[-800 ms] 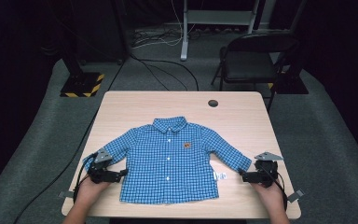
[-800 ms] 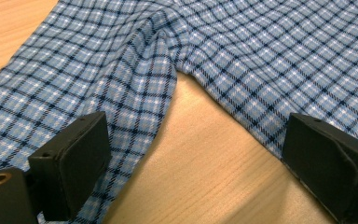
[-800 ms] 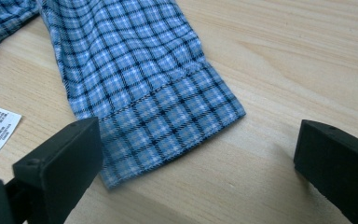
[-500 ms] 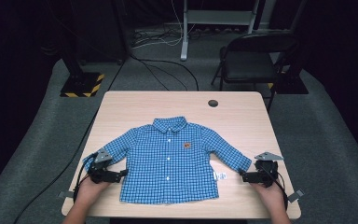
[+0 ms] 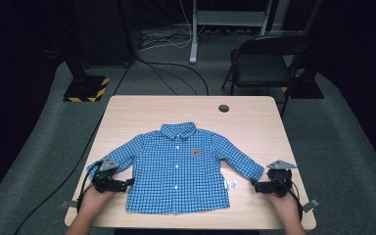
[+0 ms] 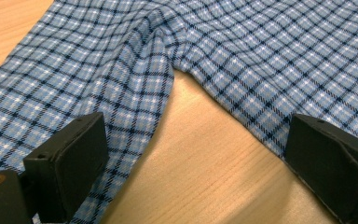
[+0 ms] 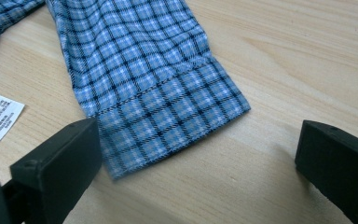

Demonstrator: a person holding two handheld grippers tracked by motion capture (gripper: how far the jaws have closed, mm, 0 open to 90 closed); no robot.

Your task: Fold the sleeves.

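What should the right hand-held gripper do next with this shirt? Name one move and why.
Probably ease the right hand-held gripper forward and shut on the sleeve cuff. Its jaws stand open, the cuff lies flat on the table between them, ungripped, and the shirt is spread out, apparently ready for folding.

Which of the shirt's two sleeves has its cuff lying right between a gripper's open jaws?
The sleeve by the right gripper: its cuff lies flat between the open jaws. The left gripper faces the other sleeve's underarm instead.
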